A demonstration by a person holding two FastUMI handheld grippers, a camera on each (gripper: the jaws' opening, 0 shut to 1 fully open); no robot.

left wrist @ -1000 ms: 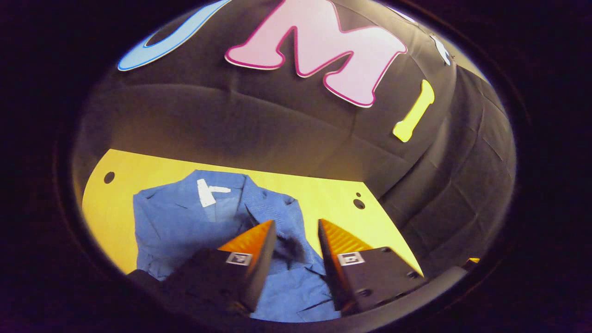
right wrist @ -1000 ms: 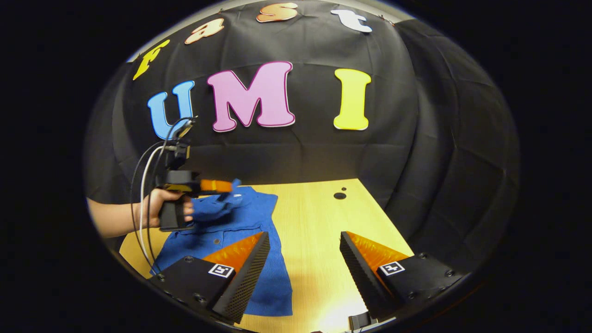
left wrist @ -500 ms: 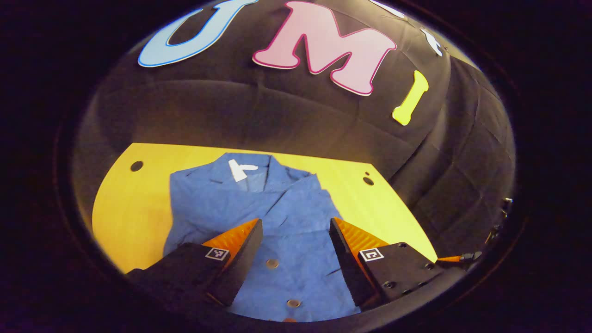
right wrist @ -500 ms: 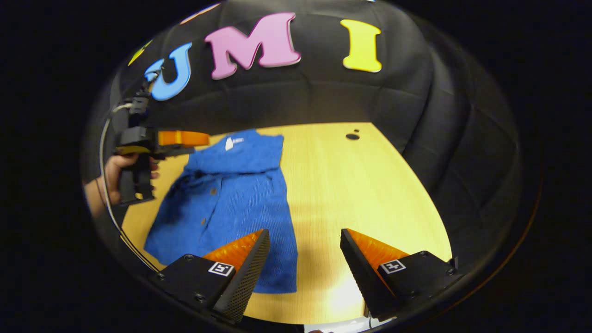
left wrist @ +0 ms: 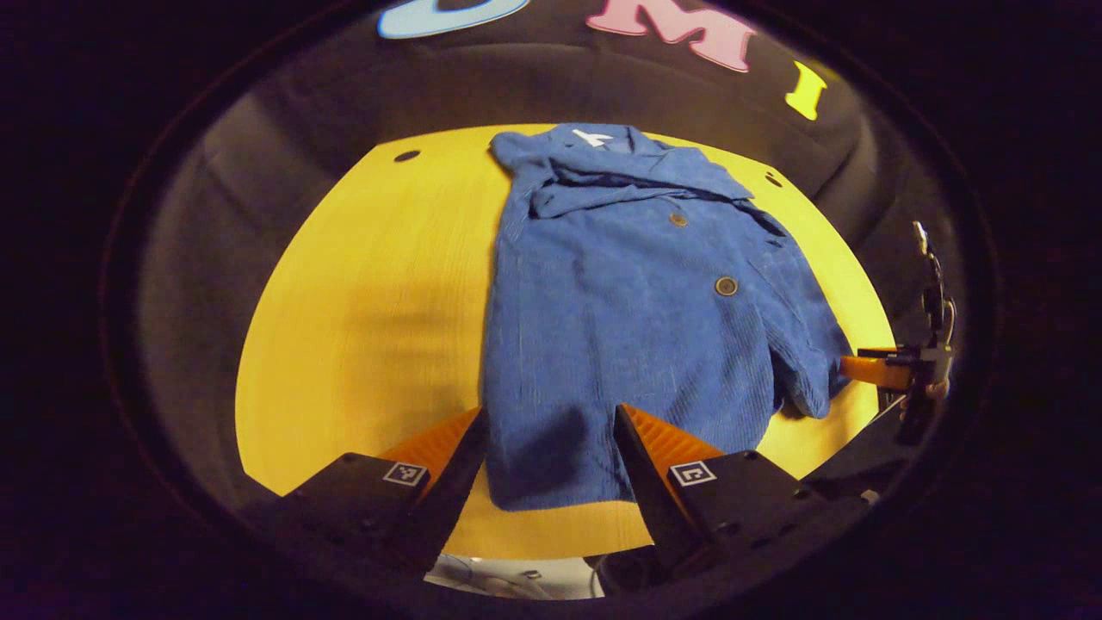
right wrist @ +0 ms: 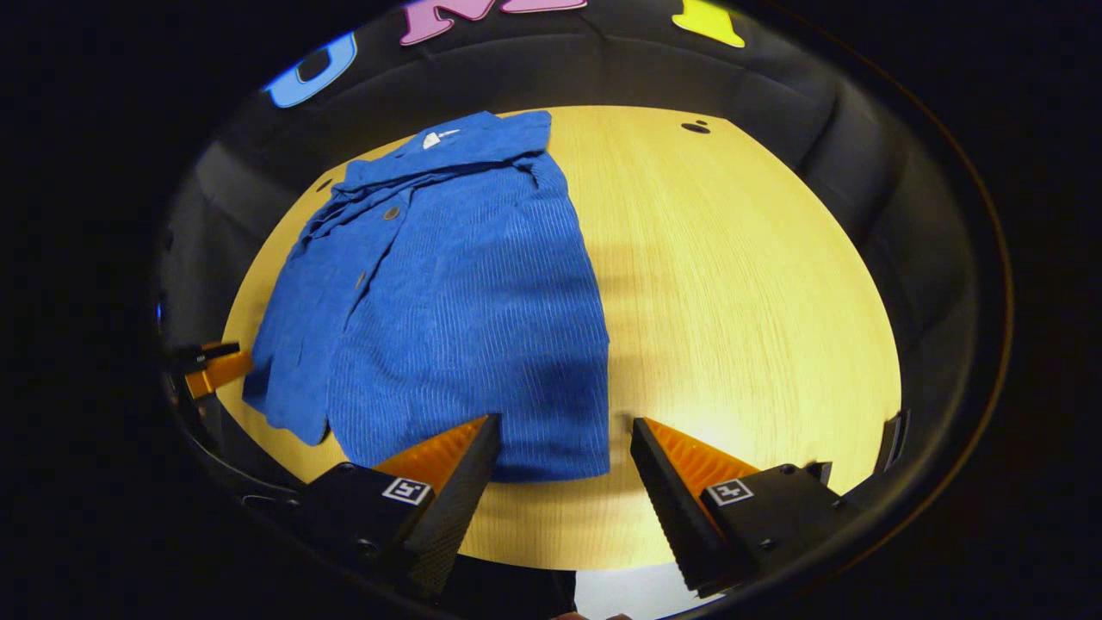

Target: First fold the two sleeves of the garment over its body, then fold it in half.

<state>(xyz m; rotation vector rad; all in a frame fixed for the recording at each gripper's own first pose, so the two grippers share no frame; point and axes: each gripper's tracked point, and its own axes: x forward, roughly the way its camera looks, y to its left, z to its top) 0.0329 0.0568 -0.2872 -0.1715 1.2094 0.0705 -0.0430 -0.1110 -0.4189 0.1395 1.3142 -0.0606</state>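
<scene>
Wooden surface (right wrist: 732, 284) carries the blue garment (left wrist: 637, 301), sleeves apparently folded in. Left gripper (left wrist: 551, 448) and right gripper (right wrist: 560, 456) hover spread, empty, above the hem; grip both corners evenly.

A blue ribbed corduroy garment (left wrist: 637, 319) lies ahead of the fingers in the left gripper view, with brown round buttons (left wrist: 727, 286) down its front and a small white label (left wrist: 592, 136) at the collar. It rests on a pale yellow wooden table (right wrist: 740, 284) with fine straight grain, bearing small dark round holes (right wrist: 695, 127) at the far edge.
</scene>
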